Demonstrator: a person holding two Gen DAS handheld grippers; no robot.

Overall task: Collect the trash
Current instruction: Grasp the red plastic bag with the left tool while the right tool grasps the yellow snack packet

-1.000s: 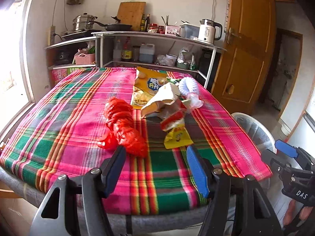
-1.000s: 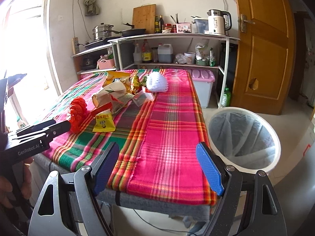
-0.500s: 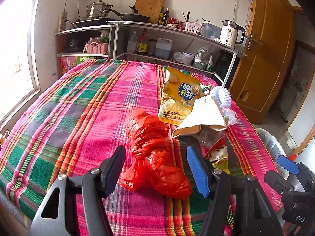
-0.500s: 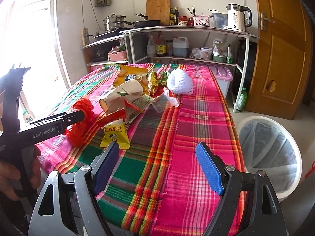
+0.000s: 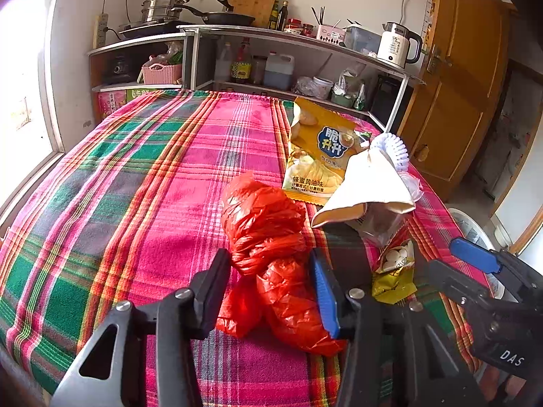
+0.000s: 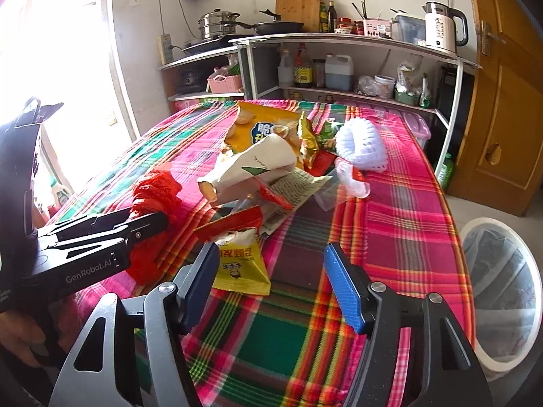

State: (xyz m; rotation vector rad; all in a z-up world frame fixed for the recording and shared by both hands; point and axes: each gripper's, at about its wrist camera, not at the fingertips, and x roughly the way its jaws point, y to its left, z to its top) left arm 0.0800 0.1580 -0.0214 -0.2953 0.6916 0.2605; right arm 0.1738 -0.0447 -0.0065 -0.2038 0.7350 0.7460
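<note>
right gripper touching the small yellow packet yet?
Cannot tell. In the right wrist view the right gripper has its left finger overlapping the small yellow packet; contact or gap unclear. Jaws have just been closing.

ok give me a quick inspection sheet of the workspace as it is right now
Surface: table under a pink and green plaid cloth.
Job's things: crumpled red plastic bag, yellow chip bag, white paper bag, small yellow packet, white foam net, loose wrappers between them.
Clutter: nothing seen beyond the trash.
Grippers: left gripper jaws have just been closing, red plastic bag between them, pads not clearly pressing; right gripper jaws have just been closing, over the small yellow packet, nothing gripped.
Cables: cord on the wall to a power strip.
Surroundings: lined white bin, kitchen shelves, wooden door.
</note>
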